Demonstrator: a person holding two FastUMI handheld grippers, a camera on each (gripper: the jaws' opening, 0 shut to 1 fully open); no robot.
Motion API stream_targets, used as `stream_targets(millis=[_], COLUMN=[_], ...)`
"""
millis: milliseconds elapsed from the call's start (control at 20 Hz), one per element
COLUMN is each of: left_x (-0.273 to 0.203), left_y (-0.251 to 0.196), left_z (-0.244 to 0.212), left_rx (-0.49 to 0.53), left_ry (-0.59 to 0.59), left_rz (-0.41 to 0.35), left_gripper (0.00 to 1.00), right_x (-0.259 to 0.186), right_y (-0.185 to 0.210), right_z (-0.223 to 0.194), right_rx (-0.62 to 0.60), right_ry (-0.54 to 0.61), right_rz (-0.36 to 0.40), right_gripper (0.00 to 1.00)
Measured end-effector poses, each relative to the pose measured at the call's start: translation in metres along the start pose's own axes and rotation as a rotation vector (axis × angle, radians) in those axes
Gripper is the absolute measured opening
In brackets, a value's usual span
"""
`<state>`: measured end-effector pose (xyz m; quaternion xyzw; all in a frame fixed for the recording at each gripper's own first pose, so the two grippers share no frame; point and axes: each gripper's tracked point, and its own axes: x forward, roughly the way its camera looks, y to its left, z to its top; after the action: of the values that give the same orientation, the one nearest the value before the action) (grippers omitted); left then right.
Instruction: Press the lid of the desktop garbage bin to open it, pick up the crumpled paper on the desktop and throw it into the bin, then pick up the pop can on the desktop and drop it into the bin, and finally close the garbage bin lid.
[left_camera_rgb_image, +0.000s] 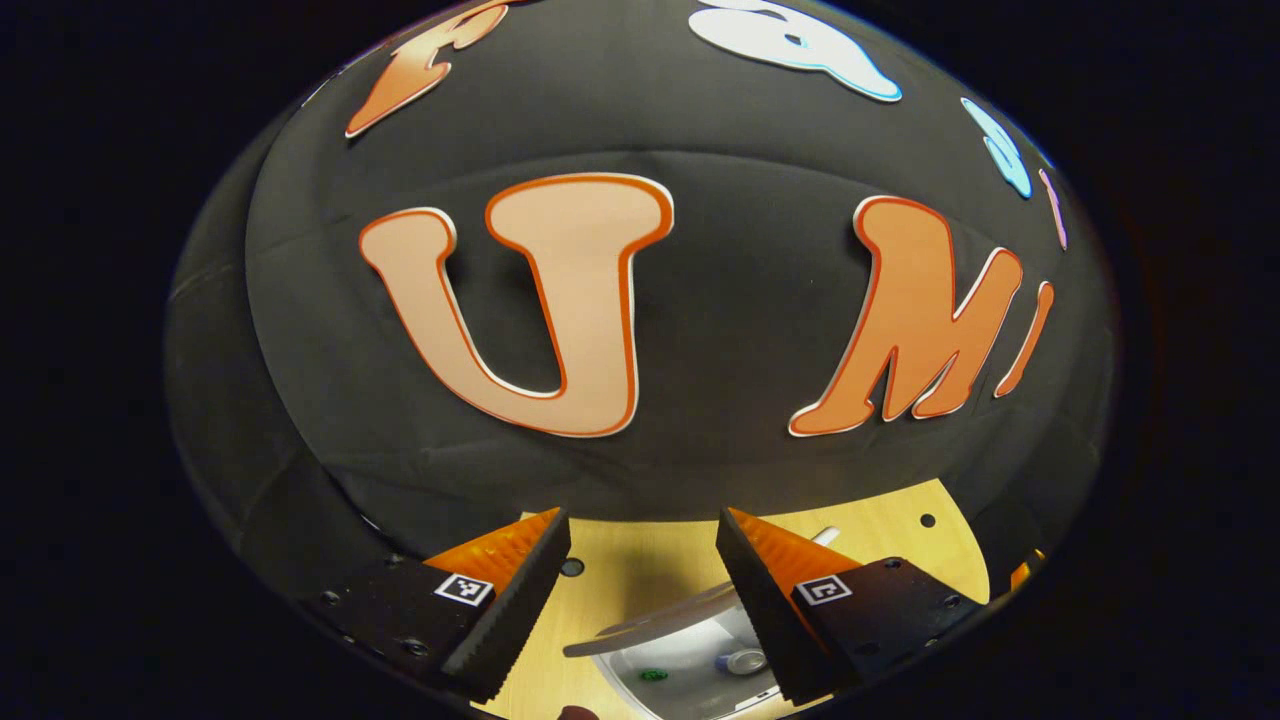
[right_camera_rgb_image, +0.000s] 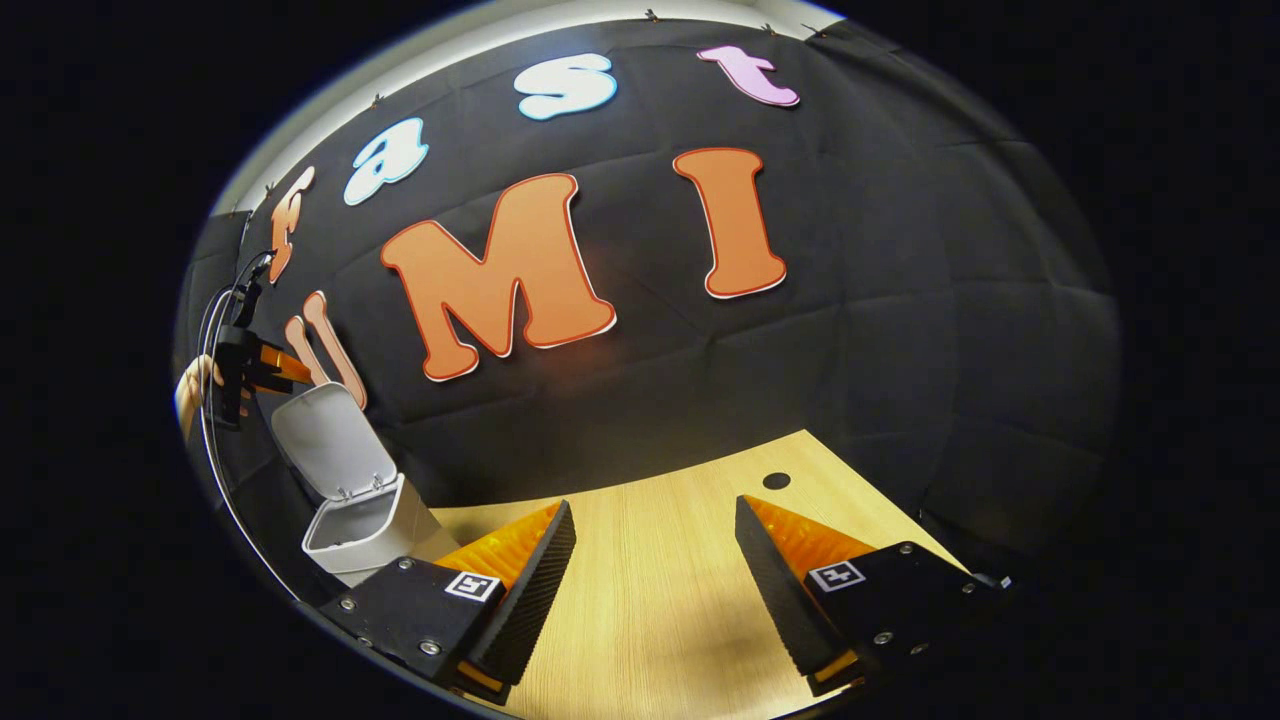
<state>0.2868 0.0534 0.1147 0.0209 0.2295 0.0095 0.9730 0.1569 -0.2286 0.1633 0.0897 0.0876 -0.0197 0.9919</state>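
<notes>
The white desktop bin stands at the far left of the right gripper view with its lid swung up. My left gripper hovers above that lid, held by a hand. In the left gripper view I look down past the open left gripper into the bin; its raised lid shows edge-on. A pop can lies inside the bin. My right gripper is open over bare wood, with nothing between its fingers.
The light wooden table runs up to the black cloth wall. A small round hole is set in the tabletop beyond the right gripper, and others show near the bin.
</notes>
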Motion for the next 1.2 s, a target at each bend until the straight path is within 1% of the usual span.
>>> stream_targets(millis=[150, 200, 350, 550, 700, 900, 950, 1050, 1150, 1200], left_x=[0.0, -0.002, -0.011, -0.025, -0.034, -0.048, -0.051, -0.054, -0.059, -0.057], left_y=[-0.008, -0.011, -0.019, -0.024, -0.031, -0.046, -0.049, -0.052, -0.062, -0.063], left_z=[-0.024, -0.025, -0.028, -0.033, -0.048, -0.073, -0.08, -0.087, -0.106, -0.114], left_rx=[-0.003, 0.006, 0.017, 0.031, 0.011, 0.008, 0.023, 0.074, 0.095, 0.096], left_ry=[0.058, 0.061, 0.052, 0.021, 0.019, 0.012, 0.008, -0.039, -0.029, -0.03], left_rz=[-0.013, -0.018, -0.038, -0.039, -0.063, -0.087, -0.09, -0.083, -0.093, -0.086], left_gripper=[0.94, 0.95, 0.95, 0.95, 0.95, 0.95, 0.95, 0.96, 0.95, 0.95], right_x=[0.002, 0.002, 0.003, 0.001, -0.002, -0.003, -0.003, -0.003, -0.003, -0.003], right_y=[0.002, 0.003, 0.006, 0.011, 0.015, 0.019, 0.021, 0.024, 0.026, 0.026], right_z=[0.0, 0.0, -0.003, -0.004, -0.004, -0.005, -0.006, -0.004, -0.006, -0.008], right_rx=[0.0, 0.002, -0.004, -0.03, -0.039, -0.042, -0.046, -0.051, -0.06, -0.065], right_ry=[0.007, 0.008, 0.019, 0.026, 0.031, 0.04, 0.042, 0.043, 0.049, 0.053], right_rz=[0.003, 0.007, 0.014, 0.026, 0.039, 0.058, 0.063, 0.076, 0.086, 0.09], right_gripper=[0.96, 0.96, 0.96, 0.96, 0.96, 0.96, 0.96, 0.96, 0.96, 0.96])
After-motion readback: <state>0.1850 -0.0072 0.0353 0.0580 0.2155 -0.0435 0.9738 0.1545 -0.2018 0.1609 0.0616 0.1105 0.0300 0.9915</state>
